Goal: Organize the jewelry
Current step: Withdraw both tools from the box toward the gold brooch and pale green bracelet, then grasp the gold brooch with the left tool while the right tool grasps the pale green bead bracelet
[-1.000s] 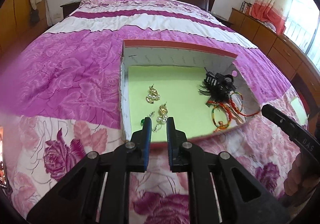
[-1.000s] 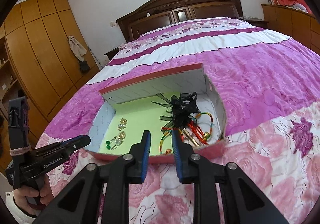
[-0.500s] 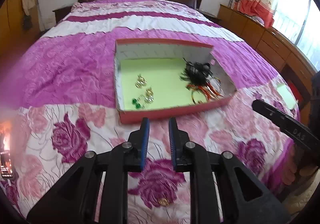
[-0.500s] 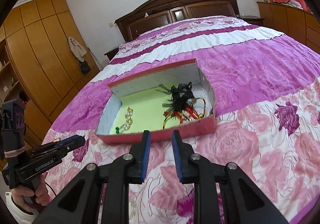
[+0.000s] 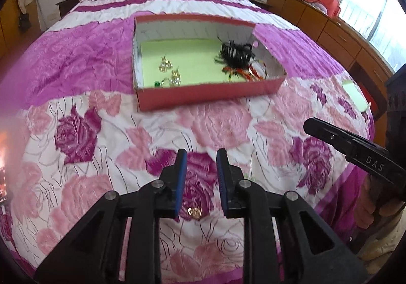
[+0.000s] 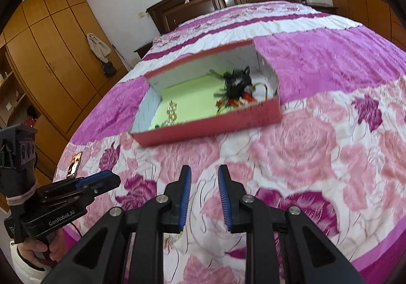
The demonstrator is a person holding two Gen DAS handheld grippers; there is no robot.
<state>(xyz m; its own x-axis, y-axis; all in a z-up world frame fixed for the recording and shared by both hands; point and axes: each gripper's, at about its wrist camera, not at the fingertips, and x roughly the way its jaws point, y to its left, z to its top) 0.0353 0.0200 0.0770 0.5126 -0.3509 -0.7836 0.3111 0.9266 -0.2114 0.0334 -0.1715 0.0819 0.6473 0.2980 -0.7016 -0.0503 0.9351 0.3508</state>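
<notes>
A red box (image 5: 208, 96) with a green floor sits on the pink floral bedspread. Inside lie gold pearl earrings (image 5: 175, 77), a small green piece (image 5: 156, 84), a black feathery hair piece (image 5: 236, 53) and coloured bangles (image 5: 243, 72). My left gripper (image 5: 201, 154) hovers over the bedspread well short of the box, its jaws opening with nothing between them. A small gold piece (image 5: 194, 211) lies on the cover beneath its fingers. My right gripper (image 6: 205, 170) stands open and empty, also short of the box (image 6: 208, 129). The left gripper (image 6: 101, 180) shows beside it.
A green pad (image 5: 354, 92) lies near the bed's right edge. A phone (image 6: 74, 166) rests at the bed's left edge. Wooden wardrobes (image 6: 50, 55) stand on the left and a low dresser (image 5: 330, 28) on the right. A hand holds each gripper handle.
Both grippers have drawn back from the box toward the near edge of the bed. The left jaws stand wider. The gold piece on the cover has come into view.
</notes>
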